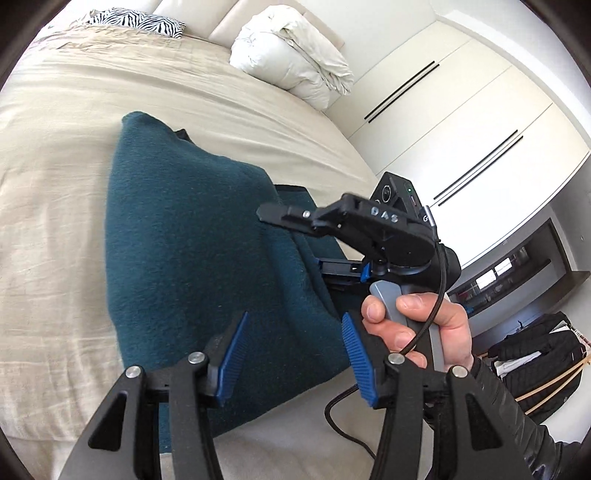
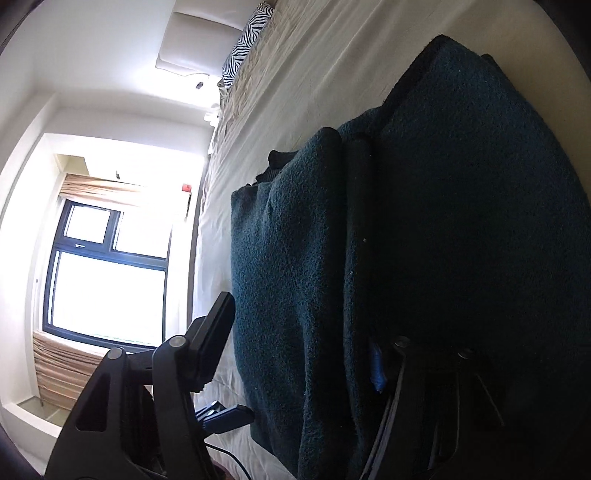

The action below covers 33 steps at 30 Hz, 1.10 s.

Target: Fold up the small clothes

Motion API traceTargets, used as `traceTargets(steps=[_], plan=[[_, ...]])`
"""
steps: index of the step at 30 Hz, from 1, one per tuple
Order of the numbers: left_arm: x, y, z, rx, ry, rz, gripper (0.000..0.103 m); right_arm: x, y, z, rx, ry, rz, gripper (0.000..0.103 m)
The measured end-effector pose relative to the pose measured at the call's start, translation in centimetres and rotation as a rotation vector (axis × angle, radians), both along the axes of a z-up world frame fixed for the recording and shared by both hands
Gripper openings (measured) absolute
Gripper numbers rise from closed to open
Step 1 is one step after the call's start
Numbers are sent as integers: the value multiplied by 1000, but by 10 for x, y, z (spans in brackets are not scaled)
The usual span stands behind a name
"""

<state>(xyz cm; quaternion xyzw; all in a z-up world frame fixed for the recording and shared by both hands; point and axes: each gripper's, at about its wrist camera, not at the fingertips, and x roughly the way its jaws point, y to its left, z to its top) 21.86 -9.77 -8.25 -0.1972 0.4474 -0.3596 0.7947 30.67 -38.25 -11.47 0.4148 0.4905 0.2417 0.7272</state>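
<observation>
A dark teal fleece garment [image 1: 192,236] lies folded on the beige bed [image 1: 55,155]. My left gripper [image 1: 291,354] is open and empty, its blue pads [image 1: 232,354] hovering over the garment's near edge. My right gripper [image 1: 332,266] shows in the left wrist view at the garment's right edge, held on its side by a hand [image 1: 417,332]; one finger lies over the fleece, one is tucked beneath. In the right wrist view the garment [image 2: 424,240] fills the space between the wide-apart fingers [image 2: 216,339], with a fold of fleece draped between them.
A white crumpled duvet [image 1: 295,55] and a zebra-print pillow [image 1: 140,20] lie at the head of the bed. White wardrobe doors [image 1: 461,129] stand to the right. A black cable [image 1: 347,424] trails over the near bed edge. A bright window [image 2: 107,273] is in the right wrist view.
</observation>
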Motion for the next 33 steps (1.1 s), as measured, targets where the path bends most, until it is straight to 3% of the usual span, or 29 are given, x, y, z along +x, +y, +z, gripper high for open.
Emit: traceTargets(steps=[1, 4, 7, 14, 20, 28, 33], plan=[[0, 5, -2, -3, 9, 9, 54, 2, 5, 0, -46, 11, 13, 28], [0, 11, -2, 0, 20, 24, 54, 4, 12, 3, -181, 17, 33, 14], [-2, 10, -1, -3, 12, 29, 54, 1, 9, 15, -269, -18, 54, 13], [4, 20, 1, -2, 3, 38, 55, -2, -26, 44, -346, -65, 28, 13], [12, 10, 5, 14, 1, 33, 55, -17, -82, 41, -348, -46, -32, 13], [21, -4, 1, 50, 8, 30, 55, -27, -83, 21, -322, -21, -59, 12], [34, -8, -11, 90, 34, 52, 66, -38, -98, 9, -274, -42, -78, 13]])
